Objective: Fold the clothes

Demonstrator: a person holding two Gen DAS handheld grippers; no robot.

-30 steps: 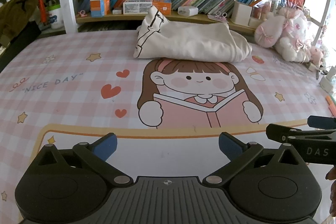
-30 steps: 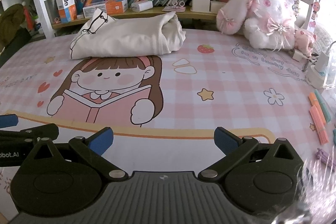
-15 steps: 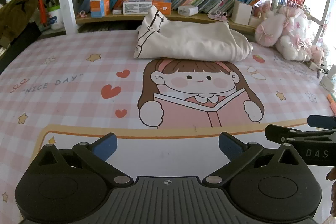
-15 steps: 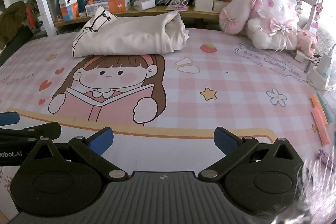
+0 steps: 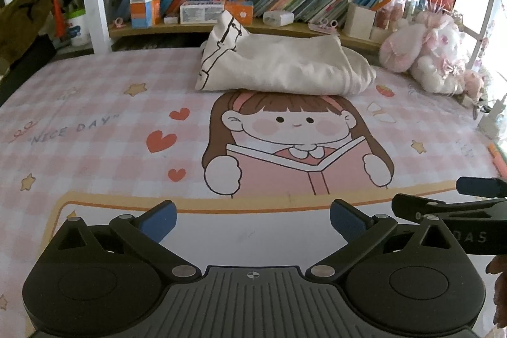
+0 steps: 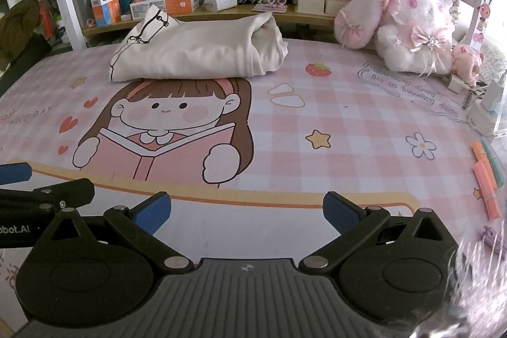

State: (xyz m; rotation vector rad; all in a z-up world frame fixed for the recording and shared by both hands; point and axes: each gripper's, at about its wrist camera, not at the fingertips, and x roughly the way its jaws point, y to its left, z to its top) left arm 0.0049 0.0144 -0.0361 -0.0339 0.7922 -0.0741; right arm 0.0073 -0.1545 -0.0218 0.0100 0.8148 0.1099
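**Cream garment waits at the back of the worktop, both grippers empty**

Your left gripper [image 5: 252, 219] and right gripper [image 6: 247, 209] hover low over the near edge of the worktop [image 6: 348, 122], side by side. On each, the jaws stand wide apart with nothing between them but the printed mat.

The cream garment [image 5: 285, 68] lies well ahead of you, at the far side of the worktop just in front of the bookshelf [image 5: 253, 27]. It sits above the cartoon girl's head [image 5: 285, 122] in a loose, partly folded bundle. Its left end stands up in a peak with a black line print, and its right end is rolled over on itself. A plush toy [image 6: 405, 30] sits to its right, close but apart.

Expect the cloth to be light, soft and limp. It will likely sag and slide on the smooth mat rather than hold a shape, and a pinch on the bulk may catch several layers at once. Judge your hold by the edges: the raised left peak looks easiest for the left gripper, and the outer lip of the rolled end suits the right one. Lifting both ends together should let the bundle fall open before you lay it flat.
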